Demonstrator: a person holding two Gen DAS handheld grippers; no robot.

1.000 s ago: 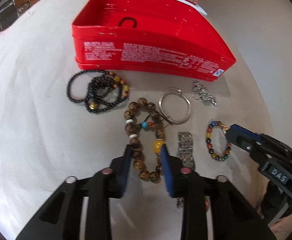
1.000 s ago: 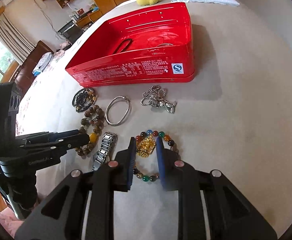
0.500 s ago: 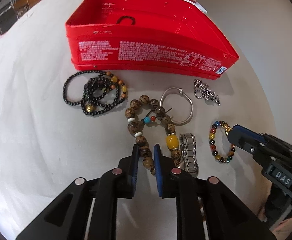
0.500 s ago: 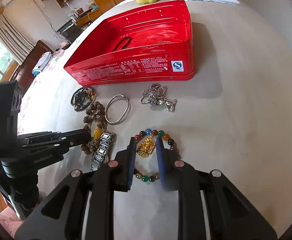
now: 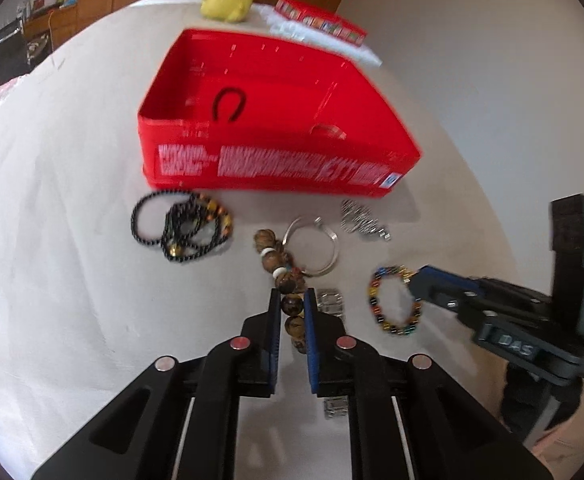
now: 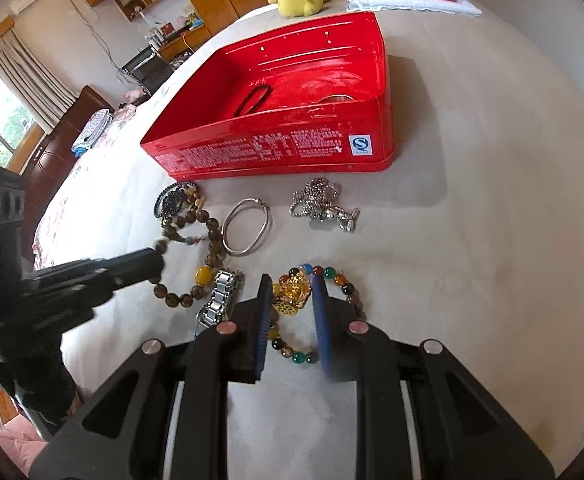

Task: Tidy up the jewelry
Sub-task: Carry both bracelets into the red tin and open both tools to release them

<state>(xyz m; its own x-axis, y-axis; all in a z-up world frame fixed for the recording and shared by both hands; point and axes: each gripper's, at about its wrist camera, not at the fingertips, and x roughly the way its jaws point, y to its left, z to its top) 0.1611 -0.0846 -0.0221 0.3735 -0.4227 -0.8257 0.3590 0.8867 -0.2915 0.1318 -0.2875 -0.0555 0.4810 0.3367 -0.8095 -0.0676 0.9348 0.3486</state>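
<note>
Fingers on my left gripper (image 5: 292,308) are pinched on the wooden bead bracelet (image 5: 281,268) — strand running straight ahead toward the red tin (image 5: 275,168), dead in front. Right gripper (image 6: 292,300), stamped "DAS", straddles the multicolour bracelet's gold charm (image 6: 294,290) — can't tell if it's gripping. Tin's print is unreadable, bar an "S" badge.
</note>
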